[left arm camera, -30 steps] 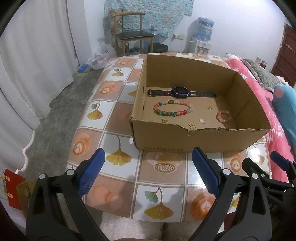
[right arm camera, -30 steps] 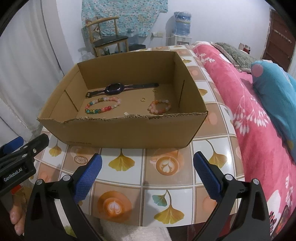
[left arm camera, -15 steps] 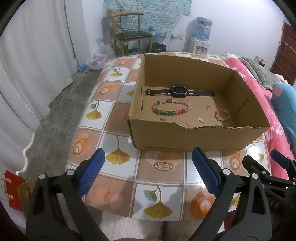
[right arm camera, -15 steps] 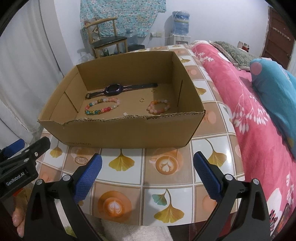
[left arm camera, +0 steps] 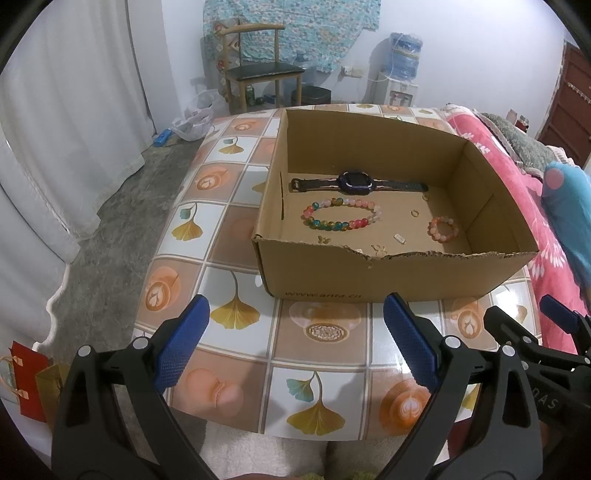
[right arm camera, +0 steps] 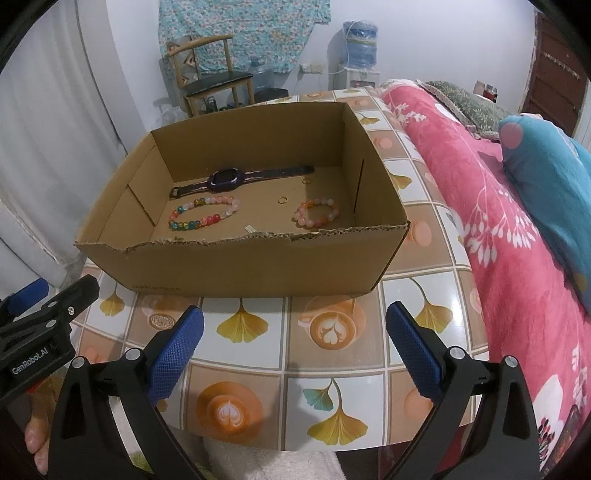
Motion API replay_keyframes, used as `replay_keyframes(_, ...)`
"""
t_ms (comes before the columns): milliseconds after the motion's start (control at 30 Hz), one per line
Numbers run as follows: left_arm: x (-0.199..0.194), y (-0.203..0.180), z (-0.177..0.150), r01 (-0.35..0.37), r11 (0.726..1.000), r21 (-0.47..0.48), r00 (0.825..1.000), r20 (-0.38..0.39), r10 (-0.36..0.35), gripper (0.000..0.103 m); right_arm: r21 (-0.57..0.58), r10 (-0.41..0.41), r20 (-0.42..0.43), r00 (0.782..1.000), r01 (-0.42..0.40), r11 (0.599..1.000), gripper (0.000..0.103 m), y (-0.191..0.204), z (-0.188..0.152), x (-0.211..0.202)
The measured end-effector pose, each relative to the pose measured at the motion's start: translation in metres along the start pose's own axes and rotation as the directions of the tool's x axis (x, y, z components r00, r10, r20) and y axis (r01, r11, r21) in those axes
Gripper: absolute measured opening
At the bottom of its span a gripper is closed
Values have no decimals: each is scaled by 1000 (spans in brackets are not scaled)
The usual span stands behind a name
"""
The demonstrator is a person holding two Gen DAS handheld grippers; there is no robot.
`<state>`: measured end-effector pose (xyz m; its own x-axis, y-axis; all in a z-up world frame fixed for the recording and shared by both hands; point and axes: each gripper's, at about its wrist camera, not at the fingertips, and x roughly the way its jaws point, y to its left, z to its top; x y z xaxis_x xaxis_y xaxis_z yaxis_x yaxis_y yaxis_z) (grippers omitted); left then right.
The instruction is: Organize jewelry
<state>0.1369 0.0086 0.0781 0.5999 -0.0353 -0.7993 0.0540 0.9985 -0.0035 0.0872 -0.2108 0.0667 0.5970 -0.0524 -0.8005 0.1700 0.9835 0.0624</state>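
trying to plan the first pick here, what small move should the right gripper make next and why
Probably ease the right gripper forward over the cardboard box wall toward the small pink bracelet. Both grippers are open, empty and short of the box, and that bracelet lies on its right side.

A table (left arm camera: 236, 354) covered in a tiled cloth with ginkgo leaves and coffee cups stands beside a bed with a pink blanket (right arm camera: 491, 221) and a blue pillow (right arm camera: 546, 177). Beyond it, a wooden chair (left arm camera: 258, 74) sits under a patterned hanging cloth (left arm camera: 295, 29), near a water dispenser (left arm camera: 400, 70). White curtains (left arm camera: 74, 110) hang at left; red bags (left arm camera: 26, 384) sit on the floor.
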Motion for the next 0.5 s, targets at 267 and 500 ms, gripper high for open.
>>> replay_keyframes(267, -1, 1, 1, 2, 1000, 3, 1000, 3, -2, 92, 0, -1, 1, 1000, 1, 1000, 96, 0, 1, 0)
replay_keyframes(500, -2, 3, 4, 7, 1000, 8, 1000, 3, -7, 92, 3, -2, 1, 1000, 2, 1000, 96, 0, 1, 1)
